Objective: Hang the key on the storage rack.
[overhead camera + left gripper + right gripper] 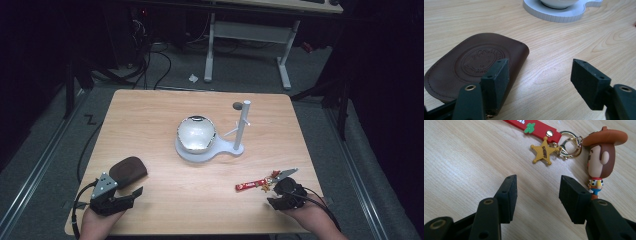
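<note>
A brown leather pouch (pixel 128 170) (pixel 471 62) with an embossed round emblem lies flat near the table's front left. My left gripper (pixel 132 196) (pixel 539 72) stands open just behind it, one jaw over the pouch's near edge and bare wood between the jaws. At the front right lies a keychain: a red strap (pixel 252 185) (pixel 534 127), a yellow sheriff star (pixel 544 153), a gold ring (pixel 570 145) and a cowboy figure (pixel 600 157). My right gripper (pixel 276 194) (pixel 537 185) is open with bare wood between its jaws; the figure lies beside its right jaw.
A shiny bowl (pixel 196 133) sits on a white flat stand (pixel 186 152) (pixel 564 15) at the table's middle, with an upright post (pixel 242 125) to its right. A small dark disc (pixel 237 105) lies beyond the post. Desk legs and cables stand on the floor behind.
</note>
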Motion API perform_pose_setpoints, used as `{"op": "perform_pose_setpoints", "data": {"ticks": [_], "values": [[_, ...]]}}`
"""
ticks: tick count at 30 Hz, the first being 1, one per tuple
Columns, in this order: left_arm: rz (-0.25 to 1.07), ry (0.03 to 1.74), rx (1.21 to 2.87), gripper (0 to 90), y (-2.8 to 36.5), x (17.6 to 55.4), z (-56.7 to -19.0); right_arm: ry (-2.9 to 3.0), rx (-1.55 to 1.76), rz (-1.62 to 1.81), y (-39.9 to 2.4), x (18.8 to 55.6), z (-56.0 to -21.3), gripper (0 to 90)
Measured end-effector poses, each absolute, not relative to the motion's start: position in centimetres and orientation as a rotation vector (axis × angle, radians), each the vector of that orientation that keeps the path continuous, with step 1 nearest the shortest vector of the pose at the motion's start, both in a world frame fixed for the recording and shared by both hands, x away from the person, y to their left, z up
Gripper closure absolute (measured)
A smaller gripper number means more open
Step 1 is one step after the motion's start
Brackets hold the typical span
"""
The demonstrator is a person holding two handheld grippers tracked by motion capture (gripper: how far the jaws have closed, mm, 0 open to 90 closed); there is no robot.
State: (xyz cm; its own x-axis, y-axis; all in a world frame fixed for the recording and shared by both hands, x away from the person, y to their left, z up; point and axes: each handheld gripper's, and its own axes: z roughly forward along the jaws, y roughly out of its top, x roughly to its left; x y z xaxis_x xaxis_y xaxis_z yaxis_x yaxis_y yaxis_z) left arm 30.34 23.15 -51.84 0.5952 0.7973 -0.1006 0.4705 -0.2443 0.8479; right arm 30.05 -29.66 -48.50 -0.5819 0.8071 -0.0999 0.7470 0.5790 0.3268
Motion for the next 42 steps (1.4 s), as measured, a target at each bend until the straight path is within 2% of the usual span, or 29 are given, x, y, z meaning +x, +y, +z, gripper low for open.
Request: {"op": "perform_pose_setpoints", "data": {"ticks": [10,25,42], "values": [[0.439,1.018,1.894,31.6,23.2,30.3,-51.8,2.622,1.265,0.296,-29.4,30.3,-48.5,48.4],[0.433,1.019,1.887,31.6,23.2,30.3,-51.8,2.57,1.296,0.318,-31.2,31.4,-45.9,47.3],[0.441,1.03,1.876,31.6,23.5,30.1,-51.7,2.565,1.324,0.313,-32.2,33.1,-45.1,40.1]]}}
